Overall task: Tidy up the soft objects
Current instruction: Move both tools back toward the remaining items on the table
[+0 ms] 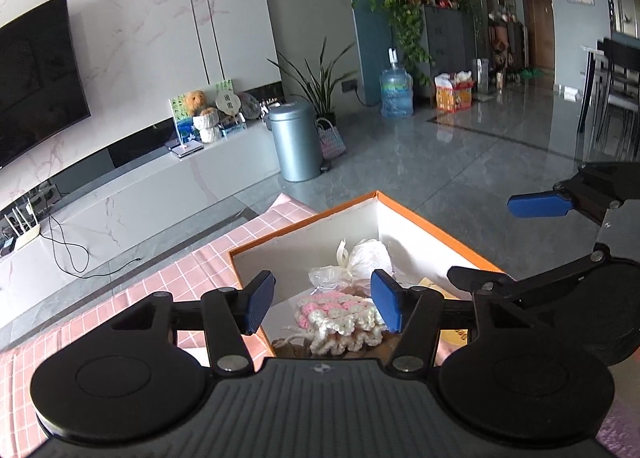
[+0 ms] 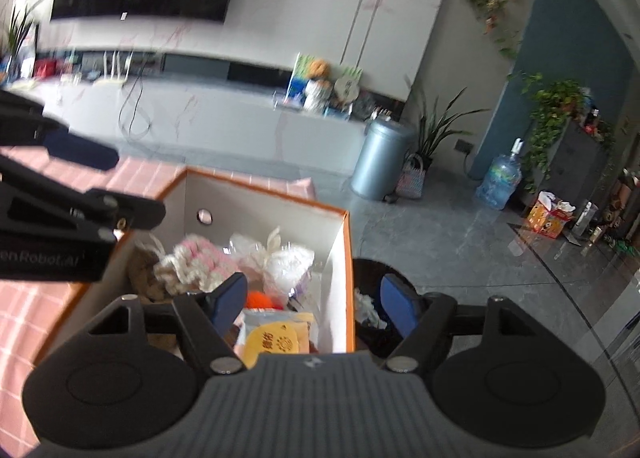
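both grippers are held above an orange-edged box [image 1: 436, 236] that stands on a desk covered by a pink checked cloth [image 1: 168, 282]. the left gripper [image 1: 322, 304] has its jaws spread wide with nothing between them, poised over a pink and cream crocheted piece [image 1: 340, 318]. the right gripper [image 2: 310, 300] also has its jaws spread and empty, straddling the right wall of the box. since everything soft appears to be inside already, the step in hand is judged to be a tidying or a check. it would be done best if the jaws are lowered straight down, well clear of the thin walls, and closed gently on one item only, as loose yarn is likely to snag.

inside the box, the crocheted piece is seen at the near left, a white bundle in clear wrap [image 2: 290, 258] toward the far right, something orange [image 2: 262, 299] near the middle, and a yellow packet [image 2: 274, 340] at the near side. beside the right wall, on the floor, a dark bin [image 2: 374, 312] with crumpled paper is seen.
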`<state>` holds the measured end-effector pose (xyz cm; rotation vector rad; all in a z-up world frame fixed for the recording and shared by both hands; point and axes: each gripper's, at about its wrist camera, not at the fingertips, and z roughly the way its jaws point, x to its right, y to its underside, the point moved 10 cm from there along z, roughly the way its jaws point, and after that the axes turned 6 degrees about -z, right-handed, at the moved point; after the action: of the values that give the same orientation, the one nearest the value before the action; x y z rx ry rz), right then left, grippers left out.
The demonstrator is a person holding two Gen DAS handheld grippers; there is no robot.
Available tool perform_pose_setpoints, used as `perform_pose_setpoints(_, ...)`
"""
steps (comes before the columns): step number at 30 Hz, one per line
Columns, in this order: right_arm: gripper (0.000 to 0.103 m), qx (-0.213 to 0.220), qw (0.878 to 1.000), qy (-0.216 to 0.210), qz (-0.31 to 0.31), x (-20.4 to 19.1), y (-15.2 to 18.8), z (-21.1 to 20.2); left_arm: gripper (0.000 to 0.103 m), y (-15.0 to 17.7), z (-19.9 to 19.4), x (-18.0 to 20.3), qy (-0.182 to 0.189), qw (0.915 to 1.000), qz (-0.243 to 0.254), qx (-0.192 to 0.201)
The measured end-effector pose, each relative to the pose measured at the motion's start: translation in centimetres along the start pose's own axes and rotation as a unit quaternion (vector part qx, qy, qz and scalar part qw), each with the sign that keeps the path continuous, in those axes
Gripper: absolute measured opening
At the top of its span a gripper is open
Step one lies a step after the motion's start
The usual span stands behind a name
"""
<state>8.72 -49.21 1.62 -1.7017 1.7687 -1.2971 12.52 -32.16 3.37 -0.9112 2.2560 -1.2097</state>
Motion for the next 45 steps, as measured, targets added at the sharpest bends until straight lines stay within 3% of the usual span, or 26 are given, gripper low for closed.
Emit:
perform_pose_setpoints(10,0.073,0.082,0.995,0.009,0.061,-3.0,-1.0,-5.1,0.067,0.7,-4.0,-3.1,-0.011,0.9959,-0.079,0.043)
perform_pose_setpoints(15,0.073,0.098,0.992,0.000,0.081,-5.6,-0.7,-6.5,0.067,2.4,-5.8,-5.4,-0.018,0.9929,-0.107,0.048)
perform_pose_setpoints(22,0.073,0.102,0.990,-0.027,0.097,-9.1,0.0,-7.4,0.065,5.8,-6.8,-8.4,-0.033,0.9887,-0.142,0.035)
perform_pose_setpoints(33,0.073,0.087,0.989,-0.105,0.056,-16.6,-0.2,-7.5,0.062,12.3,-8.1,-13.1,-0.056,0.9789,-0.197,0.003)
perform_pose_setpoints(37,0.073,0.080,0.989,-0.116,0.036,-19.0,-0.1,-7.0,0.061,14.0,-8.2,-14.5,-0.060,0.9756,-0.211,-0.003)
perform_pose_setpoints(45,0.054,0.048,0.991,-0.126,-0.005,-23.2,0.8,-4.5,0.059,15.9,-7.9,-16.1,-0.057,0.9718,-0.229,-0.003)
